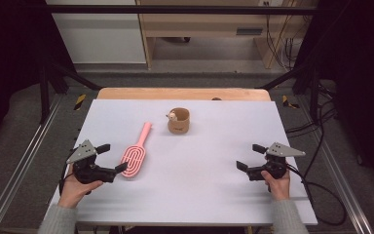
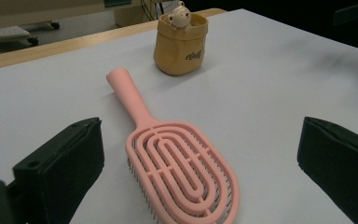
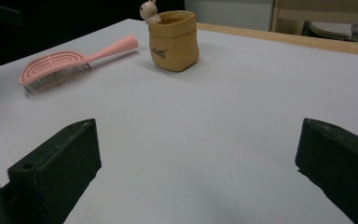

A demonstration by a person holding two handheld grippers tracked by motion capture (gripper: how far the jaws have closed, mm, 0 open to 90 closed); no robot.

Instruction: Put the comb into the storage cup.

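A pink hairbrush [image 1: 135, 157] lies bristles down on the white tabletop [image 1: 199, 195], left of centre, with its handle pointing away toward the far side. My left gripper [image 1: 114, 157] is open just left of the brush head, one fingertip close to its rim. In the left gripper view the brush [image 2: 182, 172] lies between the wide-apart jaws, untouched. A tan pouch-shaped cup [image 1: 178, 121] with a small bear figure at its rim stands at the back centre. My right gripper [image 1: 248, 157] is open at the right, holding nothing; the right gripper view has the brush [image 3: 56, 65] and the cup [image 3: 173, 39] far ahead.
A wooden strip [image 1: 126, 93] runs along the table's far edge. Black frame bars [image 1: 44, 92] stand at both back corners, and metal rails run along the sides. Cables [image 1: 321, 195] trail off the right edge onto the floor.
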